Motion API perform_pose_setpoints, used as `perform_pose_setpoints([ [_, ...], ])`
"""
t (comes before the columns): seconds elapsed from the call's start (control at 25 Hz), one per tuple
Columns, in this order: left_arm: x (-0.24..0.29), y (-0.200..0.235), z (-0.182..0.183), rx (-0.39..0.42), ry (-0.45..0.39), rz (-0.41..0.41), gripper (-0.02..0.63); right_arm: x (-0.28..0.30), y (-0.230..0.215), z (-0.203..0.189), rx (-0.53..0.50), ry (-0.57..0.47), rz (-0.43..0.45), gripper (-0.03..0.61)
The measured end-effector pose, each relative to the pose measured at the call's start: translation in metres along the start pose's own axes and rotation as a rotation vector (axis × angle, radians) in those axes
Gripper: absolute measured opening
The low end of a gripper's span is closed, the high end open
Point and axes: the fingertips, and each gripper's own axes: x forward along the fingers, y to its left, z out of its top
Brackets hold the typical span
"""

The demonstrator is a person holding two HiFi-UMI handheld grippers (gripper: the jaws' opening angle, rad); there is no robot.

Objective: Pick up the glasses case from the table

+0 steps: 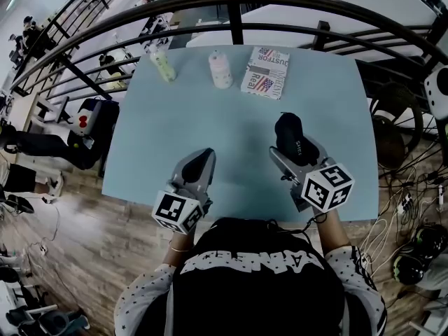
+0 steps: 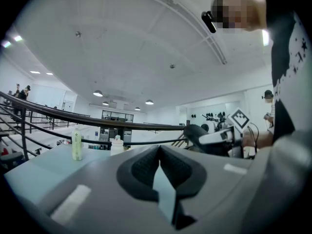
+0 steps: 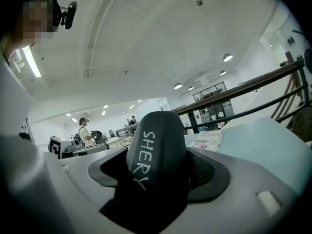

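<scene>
A black glasses case (image 1: pixel 290 136) with white lettering sits between the jaws of my right gripper (image 1: pixel 287 140), lifted over the right half of the light-blue table (image 1: pixel 231 138). In the right gripper view the case (image 3: pixel 157 150) fills the gap between both black pads and tilts upward. My left gripper (image 1: pixel 199 165) hovers over the table's near left part, pads pressed together at the tips with nothing between them (image 2: pixel 159 165). From the left gripper view the case (image 2: pixel 195 132) and the right gripper show off to the right.
At the table's far side stand a green bottle (image 1: pixel 163 66), a white bottle (image 1: pixel 221 70) and a printed packet (image 1: pixel 266 71). A dark metal railing (image 1: pixel 231 9) curves behind the table. Cables and gear lie on the wooden floor to the right (image 1: pixel 413 208).
</scene>
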Motion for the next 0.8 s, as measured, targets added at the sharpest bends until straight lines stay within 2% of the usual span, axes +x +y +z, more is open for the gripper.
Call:
perform_pose_setpoints([
  [0.8,-0.0089,0.0038,-0.0042,0.002,-0.013,0.003,0.000,0.0024,0.0074,-0.0087,-0.004,0.007,0.004,0.379],
])
